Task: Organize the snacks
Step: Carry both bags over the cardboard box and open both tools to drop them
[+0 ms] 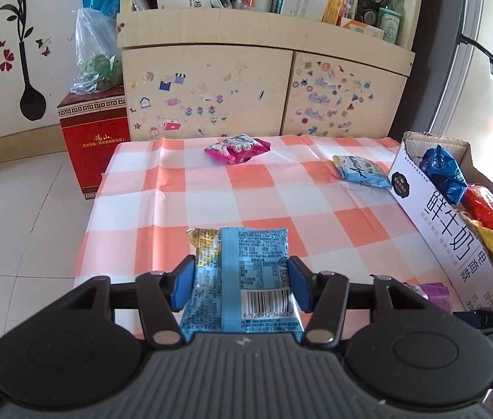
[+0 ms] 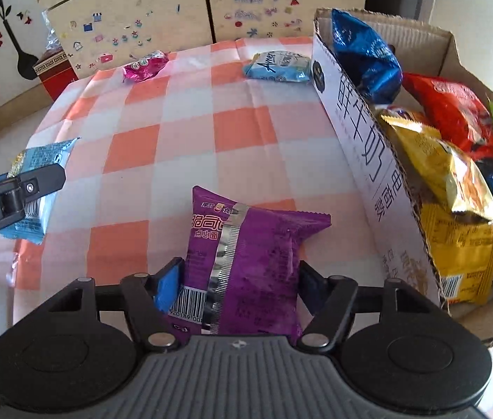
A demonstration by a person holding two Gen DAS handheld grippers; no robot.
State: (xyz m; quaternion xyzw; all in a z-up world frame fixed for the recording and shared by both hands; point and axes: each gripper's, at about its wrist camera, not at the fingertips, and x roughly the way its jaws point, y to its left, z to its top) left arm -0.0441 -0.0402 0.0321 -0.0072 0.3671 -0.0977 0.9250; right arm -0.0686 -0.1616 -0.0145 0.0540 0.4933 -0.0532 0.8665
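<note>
Right wrist view: carton [image 2: 358,160] at the table's right edge, already half full. Right gripper [image 2: 239,279] has clamped a purple packet [image 2: 246,262] lying beside it; left gripper [image 1: 241,281] pinches a blue packet [image 1: 243,272] above the cloth. Next, probably: lift each over the carton wall and let go.

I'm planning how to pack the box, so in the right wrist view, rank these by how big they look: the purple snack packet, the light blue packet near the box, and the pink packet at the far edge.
1. purple snack packet, though it sits nearest the camera
2. light blue packet
3. pink packet, only slightly smaller-looking; both lie far off, so that ranking is unsure
</note>
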